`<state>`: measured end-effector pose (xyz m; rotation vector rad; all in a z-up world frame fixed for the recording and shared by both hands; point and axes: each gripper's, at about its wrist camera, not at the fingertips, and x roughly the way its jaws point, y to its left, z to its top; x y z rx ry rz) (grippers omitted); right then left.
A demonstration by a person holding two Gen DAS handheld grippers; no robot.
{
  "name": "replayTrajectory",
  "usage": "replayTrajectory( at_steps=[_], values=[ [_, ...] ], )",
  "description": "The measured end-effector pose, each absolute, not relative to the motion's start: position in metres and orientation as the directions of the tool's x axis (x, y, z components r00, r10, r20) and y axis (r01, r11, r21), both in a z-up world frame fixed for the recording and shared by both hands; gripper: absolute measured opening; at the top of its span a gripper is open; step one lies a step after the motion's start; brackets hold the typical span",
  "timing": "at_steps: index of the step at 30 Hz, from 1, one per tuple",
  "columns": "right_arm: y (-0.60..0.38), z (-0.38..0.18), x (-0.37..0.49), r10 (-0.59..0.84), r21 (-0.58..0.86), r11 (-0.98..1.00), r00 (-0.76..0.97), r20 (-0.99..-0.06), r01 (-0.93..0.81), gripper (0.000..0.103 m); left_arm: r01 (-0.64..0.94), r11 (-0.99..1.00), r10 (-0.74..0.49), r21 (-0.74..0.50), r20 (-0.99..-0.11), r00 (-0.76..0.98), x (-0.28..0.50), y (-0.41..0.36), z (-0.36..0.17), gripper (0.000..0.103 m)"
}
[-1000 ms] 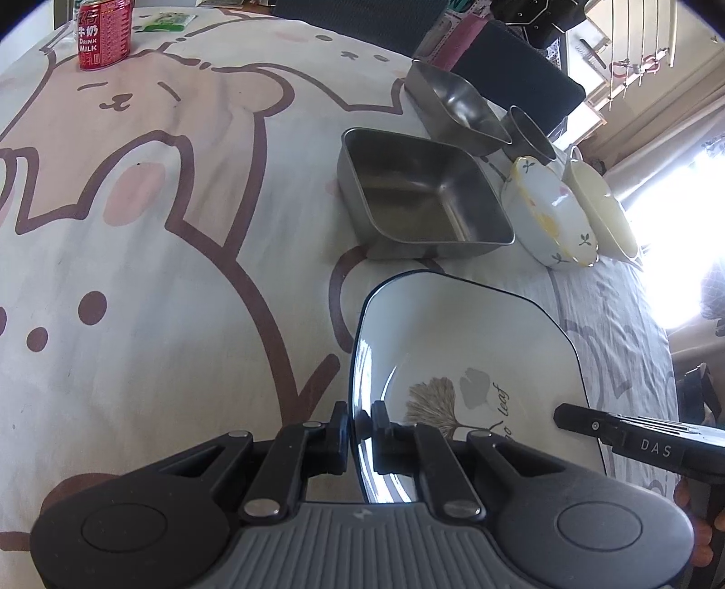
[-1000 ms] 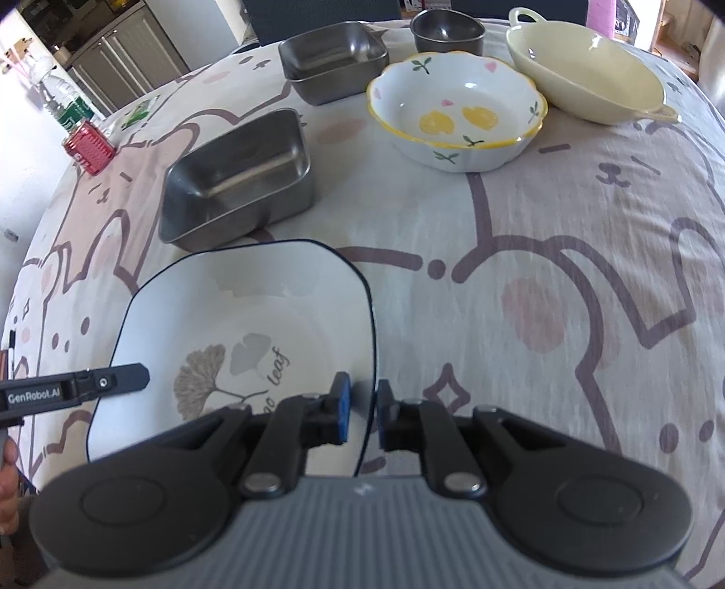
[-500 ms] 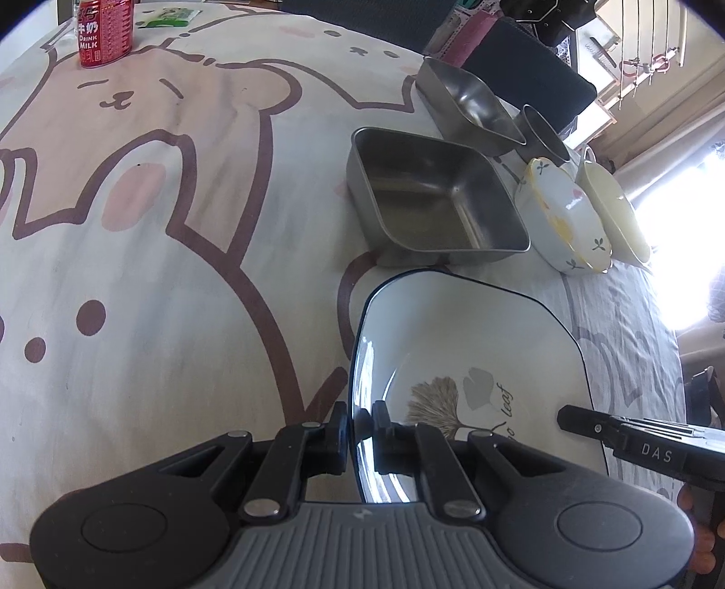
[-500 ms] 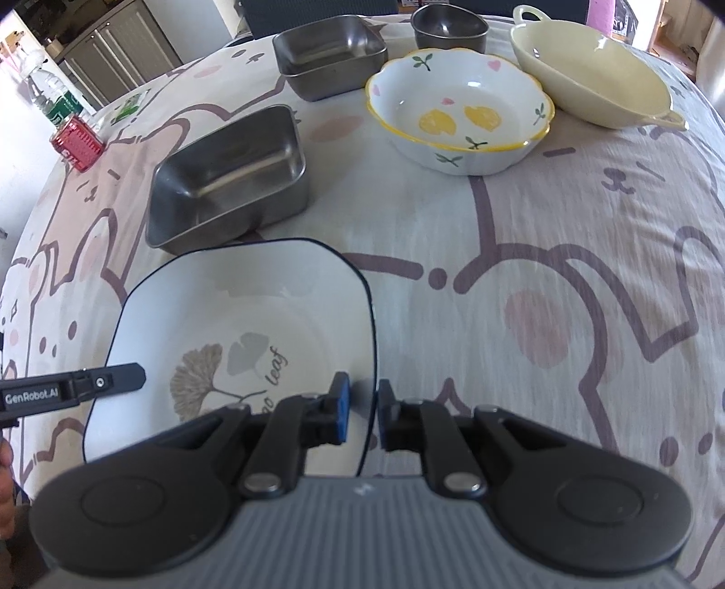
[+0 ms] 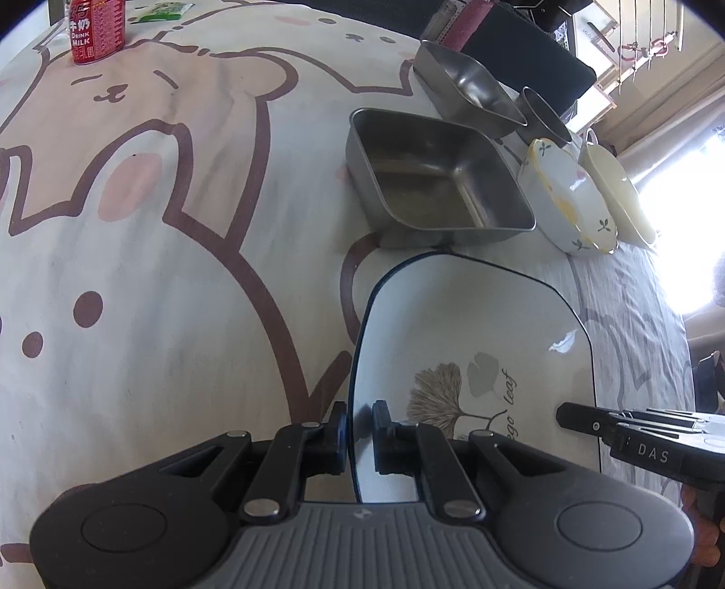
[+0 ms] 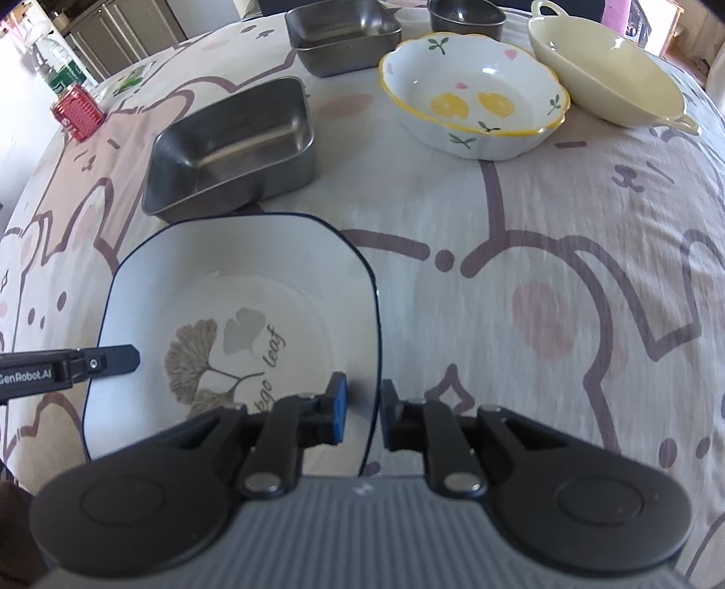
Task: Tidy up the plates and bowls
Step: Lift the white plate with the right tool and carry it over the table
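Square white plate [image 5: 476, 326] with a thin dark rim and a ginkgo-leaf print, lying level at the near part of the table, just in front of a steel tray [image 5: 435, 181]; hard to tell whether fully resting on the cloth. Left gripper [image 5: 360, 430] pinching the plate's left rim, pads pressed close on the edge. Right gripper [image 6: 362, 407] at the opposite rim, jaws just eased apart, the rim between them but a clear gap beside the blue pad.

Table covered by a cream tablecloth [image 5: 181, 272] printed with large brown-outlined cartoon bears and rabbits, pink cheeks, small dots. Further back on the cloth: a second steel tray [image 5: 466, 90], a small steel bowl [image 5: 543, 118], a white scalloped bowl [image 5: 571, 199] with yellow fruit and green sprigs, and a pale yellow handled dish [image 5: 621, 195], the last two side by side. Red drink can [image 5: 95, 27] standing well apart near the far left edge, a green packet [image 5: 165, 9] beside it.

Beyond the table: grey cabinets [image 6: 113, 36] on one side, strong white daylight from a window [image 5: 679, 226] on the other.
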<state>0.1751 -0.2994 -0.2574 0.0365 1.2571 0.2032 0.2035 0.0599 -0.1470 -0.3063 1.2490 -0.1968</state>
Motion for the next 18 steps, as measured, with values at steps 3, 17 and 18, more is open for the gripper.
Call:
replayTrajectory(
  at_steps=[3, 17, 18],
  values=[
    [-0.2982, -0.2584, 0.1753, 0.169, 0.134, 0.982, 0.291, -0.942, -0.137, 0.018, -0.016, 0.944, -0.31, -0.331, -0.9, 0.306, 0.2038, 0.0592, -0.1468, 0.011],
    [-0.2925, -0.2632, 0.1733, 0.173, 0.128, 0.978, 0.299, -0.938, -0.165, 0.019, 0.044, 0.949, -0.311, -0.313, -0.9, 0.305, 0.2035, 0.0563, -0.1477, 0.012],
    [-0.2926, -0.2635, 0.1728, 0.175, 0.129, 0.978, 0.3, -0.938, -0.166, 0.019, 0.046, 0.949, -0.311, -0.312, -0.9, 0.304, 0.2038, 0.0559, -0.1478, 0.012]
  ],
)
